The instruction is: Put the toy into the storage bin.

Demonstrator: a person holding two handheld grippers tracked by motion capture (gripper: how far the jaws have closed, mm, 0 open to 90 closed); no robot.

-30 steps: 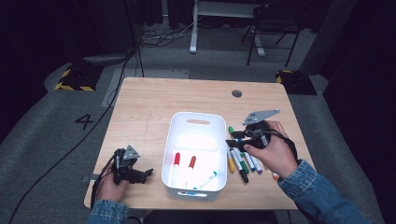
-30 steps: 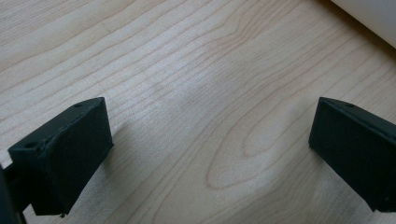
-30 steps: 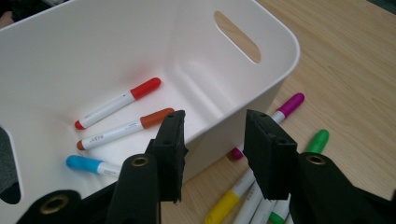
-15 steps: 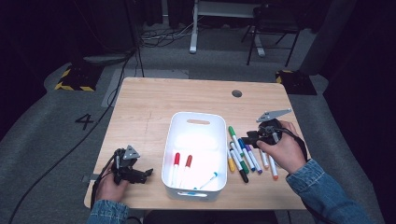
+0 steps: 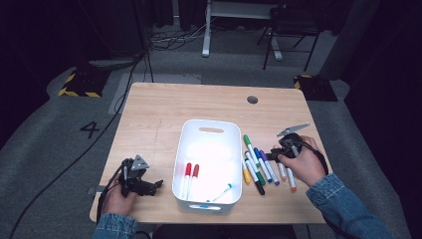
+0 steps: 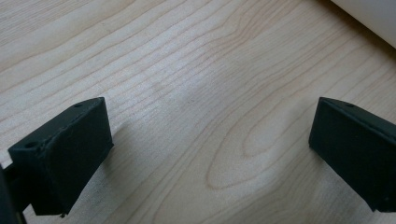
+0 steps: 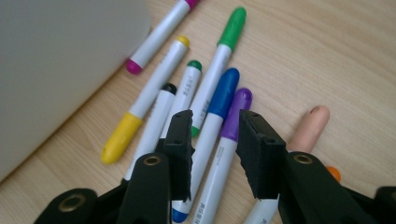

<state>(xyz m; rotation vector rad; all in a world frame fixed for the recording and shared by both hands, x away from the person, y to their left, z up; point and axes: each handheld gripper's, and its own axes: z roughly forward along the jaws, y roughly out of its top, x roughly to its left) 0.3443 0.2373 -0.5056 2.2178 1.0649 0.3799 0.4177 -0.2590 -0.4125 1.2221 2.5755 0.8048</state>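
Observation:
Several loose markers lie in a row right of the white bin (image 5: pixel 209 127). My right gripper (image 5: pixel 271 155) is low over this row, pointing left. In the right gripper view its jaws (image 7: pixel 215 140) straddle the blue marker (image 7: pixel 224 95) and the purple marker (image 7: pixel 237 109). They have just been closing, and the pads stand clear of both markers. My left gripper (image 5: pixel 157 185) rests near the table's front left corner. Its jaws (image 6: pixel 210 154) are wide open over bare wood.
Two red markers (image 5: pixel 191 174) and a light blue one (image 5: pixel 221 191) lie inside the bin. Green (image 5: pixel 247 144), yellow (image 5: pixel 246 175), black (image 5: pixel 256 181) and orange (image 5: pixel 291 181) markers lie around the right gripper. The bin wall (image 7: pixel 60 60) stands close on its left.
My right hand has moved from beside the bin's right rim out to the right and down onto the row of markers. The left hand has stayed put.

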